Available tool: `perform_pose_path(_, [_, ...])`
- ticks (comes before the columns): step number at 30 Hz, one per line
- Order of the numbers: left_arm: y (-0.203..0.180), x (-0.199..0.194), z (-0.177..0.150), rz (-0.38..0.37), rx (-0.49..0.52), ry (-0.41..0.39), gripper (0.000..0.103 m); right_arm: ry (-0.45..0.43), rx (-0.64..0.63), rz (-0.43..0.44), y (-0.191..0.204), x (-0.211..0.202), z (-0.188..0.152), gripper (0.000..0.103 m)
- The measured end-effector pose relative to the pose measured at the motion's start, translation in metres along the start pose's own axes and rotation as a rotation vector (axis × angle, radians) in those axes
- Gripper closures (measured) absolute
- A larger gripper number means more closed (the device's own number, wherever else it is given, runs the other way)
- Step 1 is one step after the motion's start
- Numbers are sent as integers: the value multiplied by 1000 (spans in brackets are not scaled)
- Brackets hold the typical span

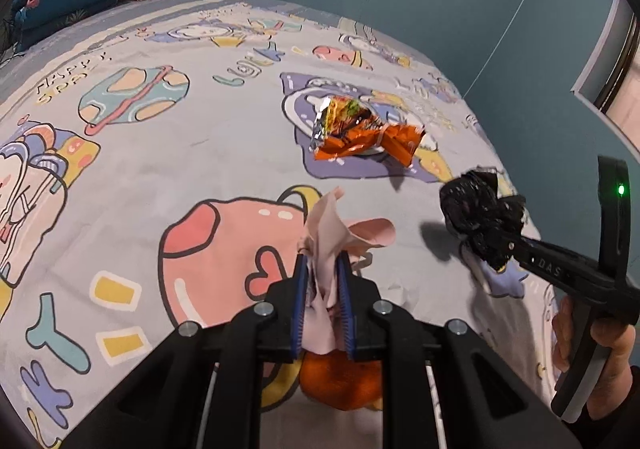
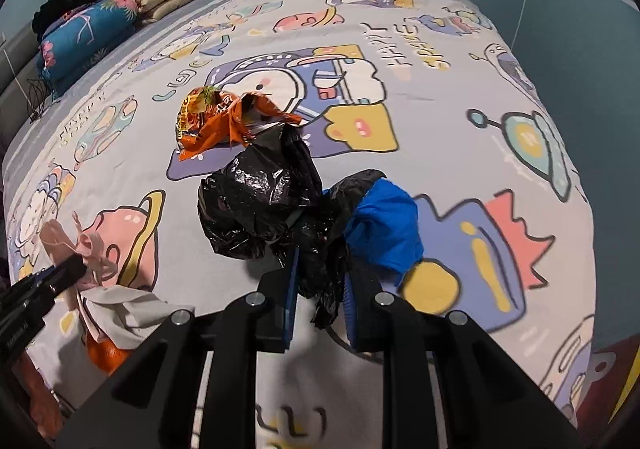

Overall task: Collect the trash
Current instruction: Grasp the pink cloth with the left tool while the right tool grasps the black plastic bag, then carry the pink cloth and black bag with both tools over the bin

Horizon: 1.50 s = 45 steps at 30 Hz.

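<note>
Left wrist view: the left gripper (image 1: pixel 323 269) is seen with its jaws nearly together, clamped on a crumpled pink paper (image 1: pixel 328 233) held just above the bedsheet (image 1: pixel 208 137). Part of that paper is hidden between the blue pads, and an orange item (image 1: pixel 340 385) below the jaws is largely covered by the gripper body, so it cannot be identified. At the right edge the right gripper (image 1: pixel 496 245) is seen pinched on a crumpled black plastic bag (image 1: pixel 480 209); the hand (image 1: pixel 596 341) holding it is cut off by the frame. One orange snack wrapper (image 1: pixel 360 129) lies alone on the sheet, well apart from both grippers.

In the right wrist view the bag's lower end is gripped between narrow jaws, and a blue piece (image 2: pixel 384 225) beside it is partly hidden by the black plastic. Two folded quilts (image 2: pixel 120 9) are stacked at the far end of the bed, their ends blurred. Counted: two grippers, one wrapper, one bag, one pink paper.
</note>
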<state>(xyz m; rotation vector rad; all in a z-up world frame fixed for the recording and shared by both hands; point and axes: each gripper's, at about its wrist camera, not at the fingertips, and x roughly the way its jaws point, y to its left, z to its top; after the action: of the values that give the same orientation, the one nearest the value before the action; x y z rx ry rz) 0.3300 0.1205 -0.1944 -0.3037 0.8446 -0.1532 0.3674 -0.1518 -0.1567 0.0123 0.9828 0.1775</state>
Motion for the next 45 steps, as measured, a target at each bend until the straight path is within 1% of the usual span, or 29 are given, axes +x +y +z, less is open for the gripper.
perform_pose_path(6, [2,-12,0,11,-14,-8,90,-39,6,6,-13,-31,-7,85])
perform_pose_path(12, [0,-37,7,22,-10,-48,90,-76,15,6,-28,-60,-15,85])
perform_pose_path(19, [-14,-69,14,28,33,-88,90,-113,24,6,-45,-94,-31,85])
perform_pose_path(22, [-23,-83,20,5,36,-103,90,-131,33,9,-55,-109,-36,85])
perform_pose_path(26, [-37,-95,24,1,58,-119,90,-156,51,17,-70,-130,-42,85])
perform_pose_path(36, [-67,-104,24,-42,96,-115,90,-192,80,-6,-101,-167,-58,85])
perform_pose_path(45, [-86,-111,23,-51,137,-119,90,-226,104,-28,-123,-199,-72,85])
